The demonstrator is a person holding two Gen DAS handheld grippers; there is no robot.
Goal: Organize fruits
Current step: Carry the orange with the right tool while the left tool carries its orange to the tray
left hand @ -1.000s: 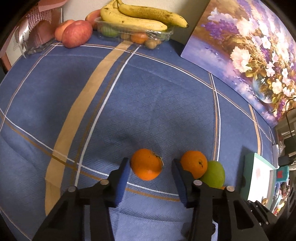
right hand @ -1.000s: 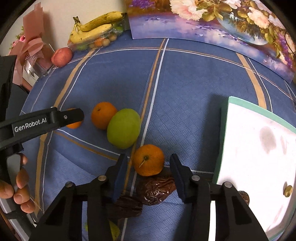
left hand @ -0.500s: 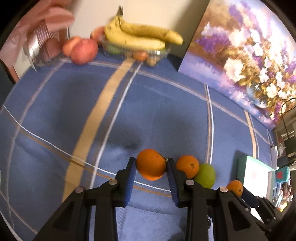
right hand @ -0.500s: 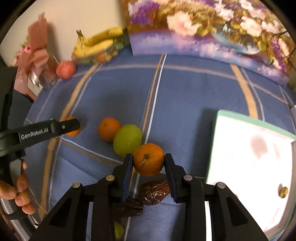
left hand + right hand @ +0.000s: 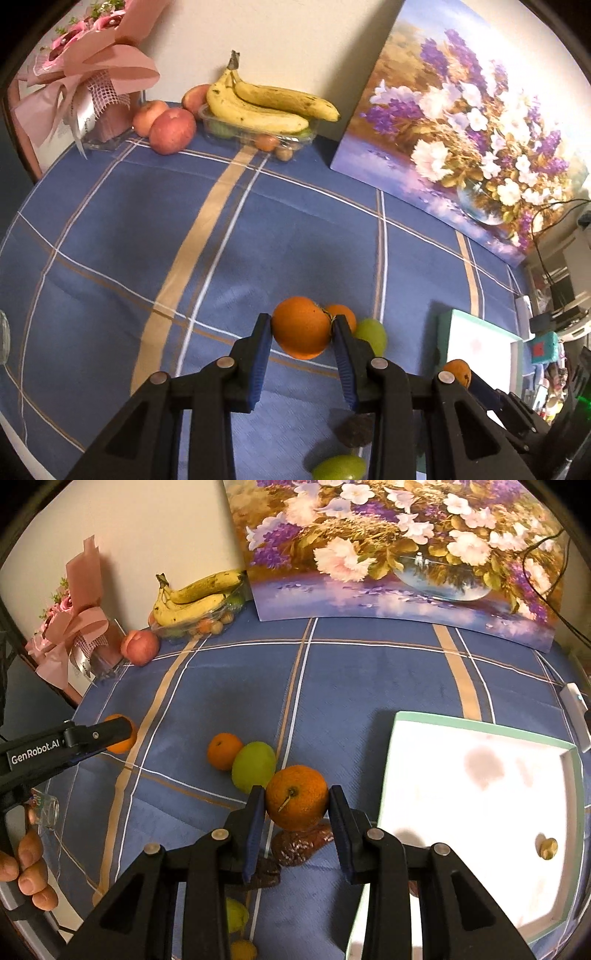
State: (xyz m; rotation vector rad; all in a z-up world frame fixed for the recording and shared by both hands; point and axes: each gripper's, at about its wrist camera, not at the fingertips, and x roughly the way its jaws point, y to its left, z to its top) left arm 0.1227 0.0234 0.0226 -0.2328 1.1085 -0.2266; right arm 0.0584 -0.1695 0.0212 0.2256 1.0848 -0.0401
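Note:
My left gripper point(image 5: 301, 334) is shut on an orange point(image 5: 301, 326) and holds it above the blue checked cloth; it also shows in the right wrist view point(image 5: 122, 734). My right gripper point(image 5: 297, 805) is shut on a second orange point(image 5: 295, 797), lifted above the dark dates point(image 5: 301, 843). A third orange point(image 5: 223, 750) and a green fruit point(image 5: 254, 766) lie together on the cloth. The white tray with green rim point(image 5: 480, 723) lies at the right, with one small fruit point(image 5: 547, 847) in it.
Bananas point(image 5: 266, 107) lie on a clear tub at the back wall, with red apples point(image 5: 171, 129) and a pink bouquet point(image 5: 85, 66) beside them. A flower painting point(image 5: 399, 550) leans on the wall. More green fruit point(image 5: 340, 467) lies near the front.
Both grippers closed on their oranges and lifted them off the cloth. Both cameras have risen and tilted up.

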